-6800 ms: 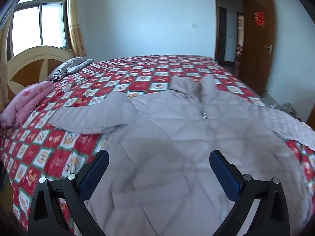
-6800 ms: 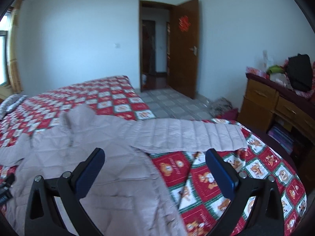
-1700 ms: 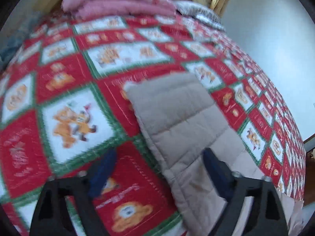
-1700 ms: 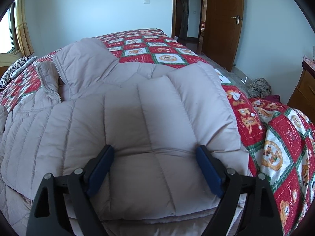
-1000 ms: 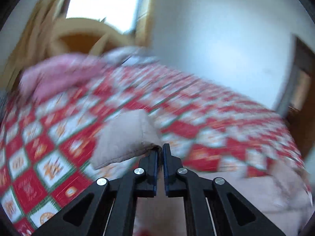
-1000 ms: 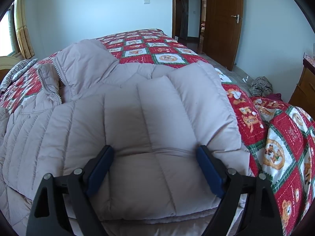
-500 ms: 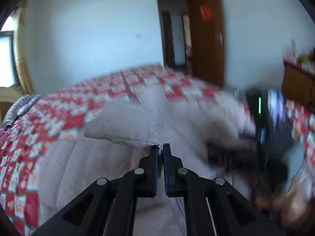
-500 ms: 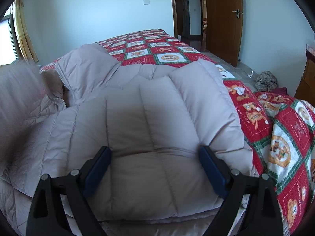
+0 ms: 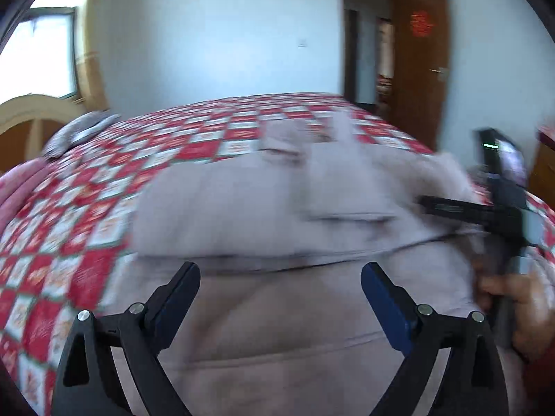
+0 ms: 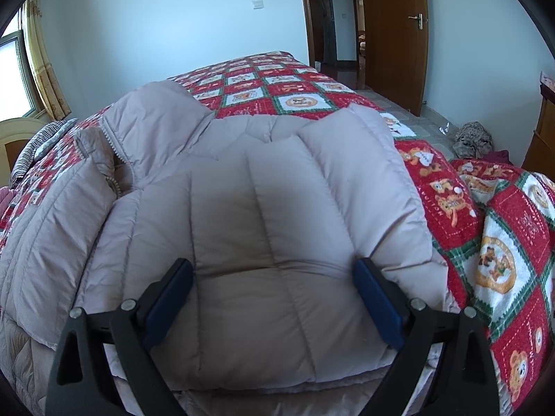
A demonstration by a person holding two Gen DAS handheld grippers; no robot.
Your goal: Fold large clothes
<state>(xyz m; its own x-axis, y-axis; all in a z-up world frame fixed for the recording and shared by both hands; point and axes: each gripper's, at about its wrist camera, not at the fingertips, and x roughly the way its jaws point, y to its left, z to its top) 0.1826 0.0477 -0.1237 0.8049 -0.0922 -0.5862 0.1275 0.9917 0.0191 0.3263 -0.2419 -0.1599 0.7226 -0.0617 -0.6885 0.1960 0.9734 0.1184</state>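
item: padded jacket [image 10: 277, 215], partly folded, lying on the bed quilt [image 10: 499, 242]

my left gripper [image 9: 279, 289] hangs above the jacket, fingers spread, holding nothing. my right gripper [image 10: 274, 293] is spread wide over the folded sleeve on the jacket. door [image 10: 395, 31] stands beyond the jacket, open.

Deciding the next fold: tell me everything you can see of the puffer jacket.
The puffer jacket is pale taupe, quilted and puffy, lying front-up on the red checked bedspread. Its zipper is open at the stand-up collar. One sleeve lies folded across the body. The open right gripper straddles the folded sleeve; the open left gripper hovers over it, view blurred.
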